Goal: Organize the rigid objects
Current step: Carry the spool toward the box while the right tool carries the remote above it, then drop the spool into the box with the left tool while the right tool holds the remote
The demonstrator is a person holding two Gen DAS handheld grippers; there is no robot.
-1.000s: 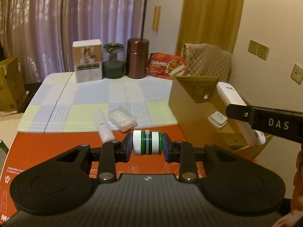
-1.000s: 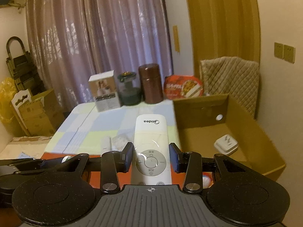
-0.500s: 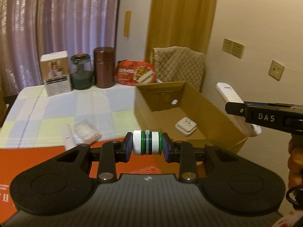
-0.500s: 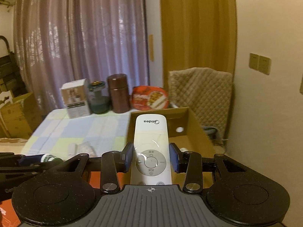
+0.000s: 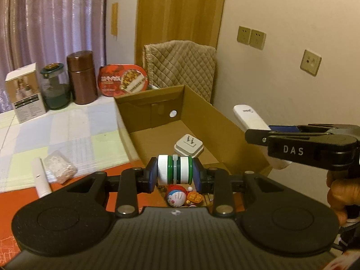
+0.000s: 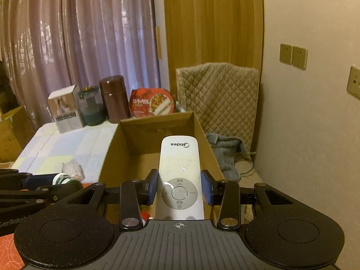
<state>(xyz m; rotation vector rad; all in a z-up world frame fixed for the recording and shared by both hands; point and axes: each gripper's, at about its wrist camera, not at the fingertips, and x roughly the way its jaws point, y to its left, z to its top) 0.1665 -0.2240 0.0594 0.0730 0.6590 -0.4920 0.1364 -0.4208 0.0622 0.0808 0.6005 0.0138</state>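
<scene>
Both wrist cameras look forward and downward along their fingers, close above the open cardboard box [image 5: 216, 121] at frame centre, sharing it [image 6: 155, 121], the curtain and the jars at upper left.

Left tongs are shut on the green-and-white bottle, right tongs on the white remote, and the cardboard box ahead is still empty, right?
Not empty. The left wrist view shows a white plug adapter and a small toy already in the box. The rest holds: left tongs are shut on the bottle, right tongs on the remote.
</scene>
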